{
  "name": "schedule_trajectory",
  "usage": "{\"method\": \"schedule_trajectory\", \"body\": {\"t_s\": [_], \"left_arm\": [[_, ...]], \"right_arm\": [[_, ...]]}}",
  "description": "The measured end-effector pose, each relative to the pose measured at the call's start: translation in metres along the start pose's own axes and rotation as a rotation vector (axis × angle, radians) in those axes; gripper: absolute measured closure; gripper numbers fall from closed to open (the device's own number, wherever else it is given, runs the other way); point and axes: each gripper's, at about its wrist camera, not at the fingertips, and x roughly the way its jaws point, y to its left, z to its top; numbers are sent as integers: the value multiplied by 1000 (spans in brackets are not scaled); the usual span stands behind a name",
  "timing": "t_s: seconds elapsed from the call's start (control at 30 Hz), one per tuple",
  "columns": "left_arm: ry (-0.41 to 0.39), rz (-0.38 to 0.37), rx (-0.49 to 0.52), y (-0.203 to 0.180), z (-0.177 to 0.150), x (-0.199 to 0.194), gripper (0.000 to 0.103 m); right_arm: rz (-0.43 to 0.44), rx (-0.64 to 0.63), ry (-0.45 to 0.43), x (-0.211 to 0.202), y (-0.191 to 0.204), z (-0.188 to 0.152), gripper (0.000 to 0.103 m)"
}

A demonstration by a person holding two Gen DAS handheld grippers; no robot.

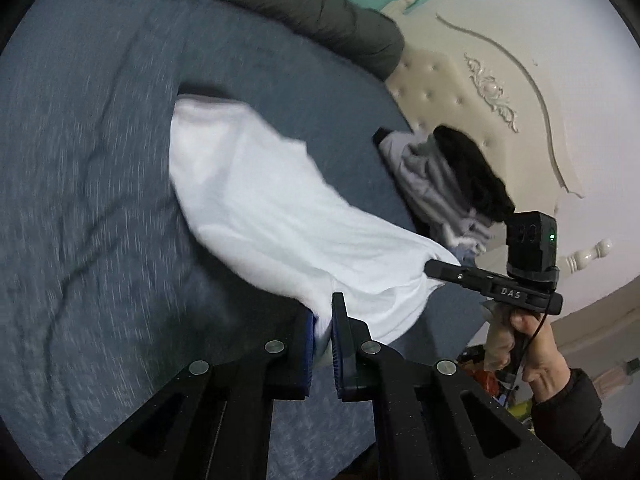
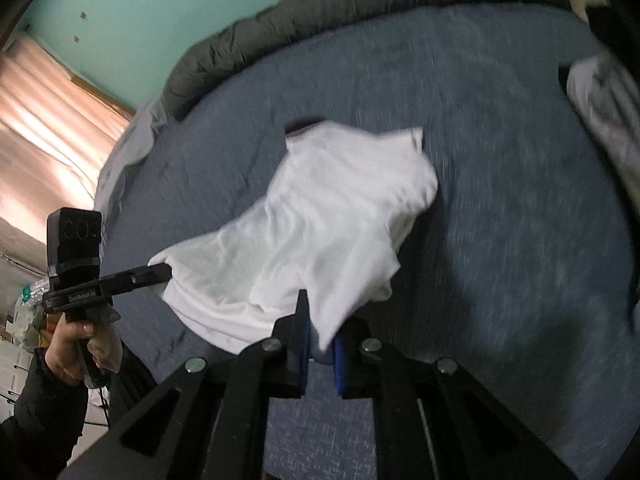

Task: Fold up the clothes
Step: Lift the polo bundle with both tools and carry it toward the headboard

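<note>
A white shirt (image 1: 260, 208) hangs lifted at its near edge over the blue bed cover (image 1: 88, 160), its far end still resting on the bed. My left gripper (image 1: 322, 320) is shut on the shirt's near edge between blue pads. The right gripper (image 1: 430, 268) shows from the side in this view, clamped on the shirt's other corner. In the right wrist view the white shirt (image 2: 332, 216) drapes from my right gripper (image 2: 320, 332), which is shut on its hem. The left gripper (image 2: 166, 270) pinches the shirt's left corner, held by a hand (image 2: 76, 340).
A pile of grey and black clothes (image 1: 452, 184) lies at the bed's right side by the cream headboard (image 1: 480, 80). A dark green quilt roll (image 2: 320, 16) runs along the far edge of the blue bed cover (image 2: 500, 208). A pink curtain (image 2: 48, 120) hangs at left.
</note>
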Motion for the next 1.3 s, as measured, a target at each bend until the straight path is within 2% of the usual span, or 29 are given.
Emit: {"method": "schedule_trajectory", "body": {"t_s": [0.33,0.7,0.93,1.3], "left_arm": [[-74,-10,75,-68,100,-25,96],[-116,-57,120,-129,211,-9,96],[-147,-72,143,-161,264,4,96],[-164,-79,218,-236,340,44,96]], "right_arm": [[-25,-88,-120,-72,17,101,95],[-84,-118,-224,-137,-5,213,95],[-97,-115,-278,-172,-27,260,95],[-177,-84,-364,-233,-79,329,96]]}}
